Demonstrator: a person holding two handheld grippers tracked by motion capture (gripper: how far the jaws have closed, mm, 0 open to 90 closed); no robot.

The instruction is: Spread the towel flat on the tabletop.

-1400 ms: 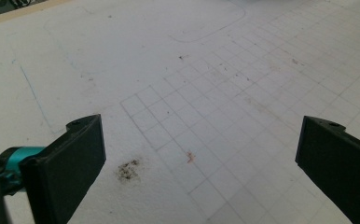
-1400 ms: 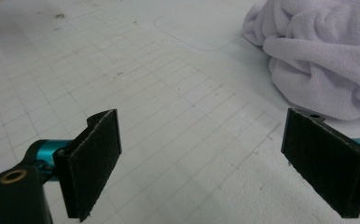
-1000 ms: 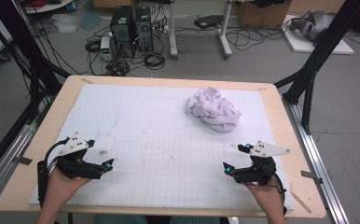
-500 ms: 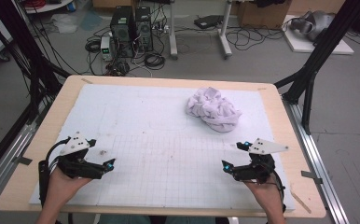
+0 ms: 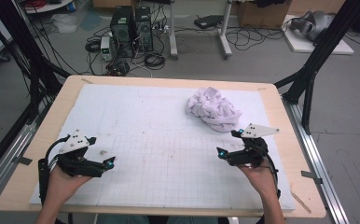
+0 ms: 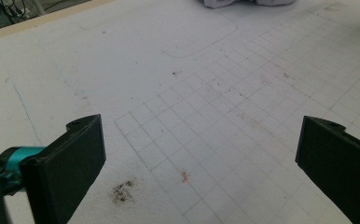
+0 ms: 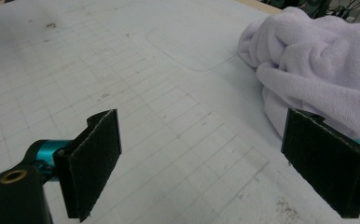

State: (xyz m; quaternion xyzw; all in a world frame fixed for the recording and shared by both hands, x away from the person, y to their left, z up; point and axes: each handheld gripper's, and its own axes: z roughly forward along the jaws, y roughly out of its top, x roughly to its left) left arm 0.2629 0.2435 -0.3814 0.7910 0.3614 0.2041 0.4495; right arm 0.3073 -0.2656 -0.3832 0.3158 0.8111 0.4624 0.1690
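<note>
Two hand-held black grippers are hovering over the near half of the light wooden counter (image 5: 38, 140) with its white gridded mat (image 5: 169, 140). The left gripper (image 5: 107, 164) is sitting at the near left, its jaws standing wide apart with nothing between them. The right gripper (image 5: 221, 153) is hanging at the near right, jaws likewise spread wide and holding nothing. The crumpled pale lilac terry towel (image 5: 214, 110) is lying bunched on the far right part of the mat, just beyond the right gripper; in the right gripper view the towel (image 7: 318, 70) is running off the right edge and one jaw is covering its lower fold. In the left gripper view just a sliver of the towel (image 6: 225, 2) is peeking in at the top edge, the rest being cut off
</note>
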